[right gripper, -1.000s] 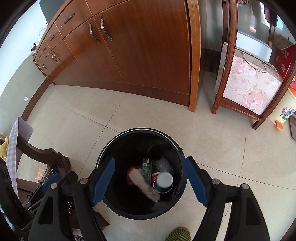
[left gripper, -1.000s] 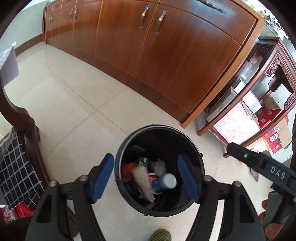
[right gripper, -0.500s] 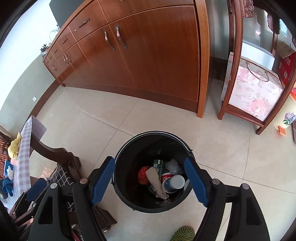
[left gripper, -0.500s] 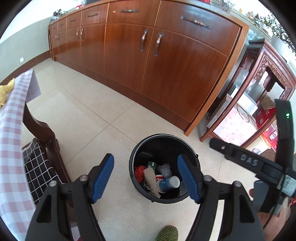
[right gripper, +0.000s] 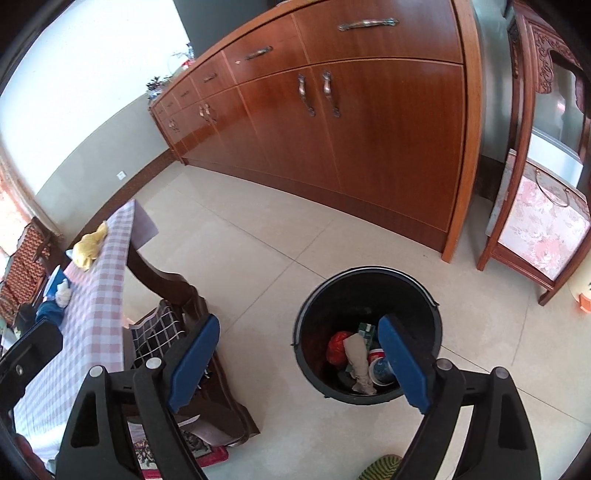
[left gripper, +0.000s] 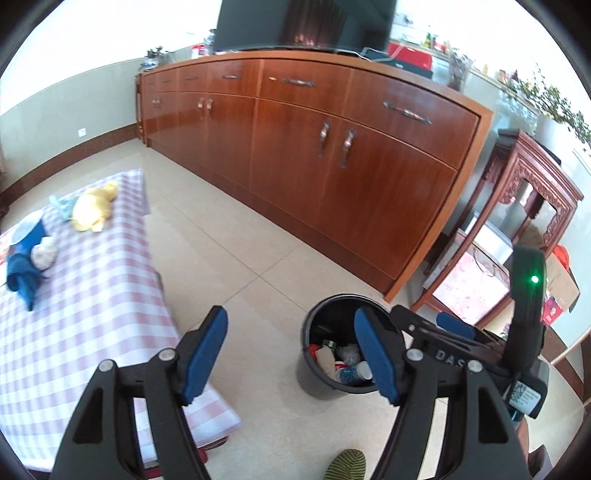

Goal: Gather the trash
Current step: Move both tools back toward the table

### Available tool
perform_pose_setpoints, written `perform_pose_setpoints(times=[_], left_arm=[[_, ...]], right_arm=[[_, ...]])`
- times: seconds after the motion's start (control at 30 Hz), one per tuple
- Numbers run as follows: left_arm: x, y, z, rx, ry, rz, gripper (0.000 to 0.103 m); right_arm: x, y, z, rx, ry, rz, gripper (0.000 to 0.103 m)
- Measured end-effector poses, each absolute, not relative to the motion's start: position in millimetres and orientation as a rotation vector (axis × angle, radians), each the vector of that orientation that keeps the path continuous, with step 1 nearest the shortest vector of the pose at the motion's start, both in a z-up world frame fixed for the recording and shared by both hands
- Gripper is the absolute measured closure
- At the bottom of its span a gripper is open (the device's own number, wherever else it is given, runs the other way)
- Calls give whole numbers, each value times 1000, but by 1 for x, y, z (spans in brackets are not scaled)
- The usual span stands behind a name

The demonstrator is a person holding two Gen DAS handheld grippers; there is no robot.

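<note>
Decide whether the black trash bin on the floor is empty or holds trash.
It holds trash: the black trash bin contains a red wrapper, crumpled paper and a cup, well below its rim.

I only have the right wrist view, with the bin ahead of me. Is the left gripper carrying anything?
Observer: No. The left gripper is open, with nothing between its fingers.
Operator: What's on the checked table? I make out a yellow lump, a blue cloth and a white wad.
Observer: There is also a blue cup with a white rim on the table, right beside the white wad.
Operator: Anything on top of the cabinet? My view cuts it off.
Observer: A dark screen and a red box stand on the cabinet; nothing there reads clearly as trash.
</note>
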State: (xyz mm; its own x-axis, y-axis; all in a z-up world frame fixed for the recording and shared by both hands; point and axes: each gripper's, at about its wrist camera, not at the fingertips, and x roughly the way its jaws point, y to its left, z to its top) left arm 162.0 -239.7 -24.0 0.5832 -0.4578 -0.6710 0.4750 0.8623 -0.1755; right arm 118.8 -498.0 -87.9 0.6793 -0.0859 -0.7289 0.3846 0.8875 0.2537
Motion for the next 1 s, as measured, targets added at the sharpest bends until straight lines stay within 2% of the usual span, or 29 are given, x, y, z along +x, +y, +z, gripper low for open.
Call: perform_pose_setpoints(times=[0.2, 1.0], left_arm=[[158, -182, -15, 2, 744, -433, 30], [162, 27, -12, -130, 688, -50, 30]], right_arm=[[122, -442, -68, 340, 735, -120, 14], [190, -216, -30, 164, 788, 282, 9]])
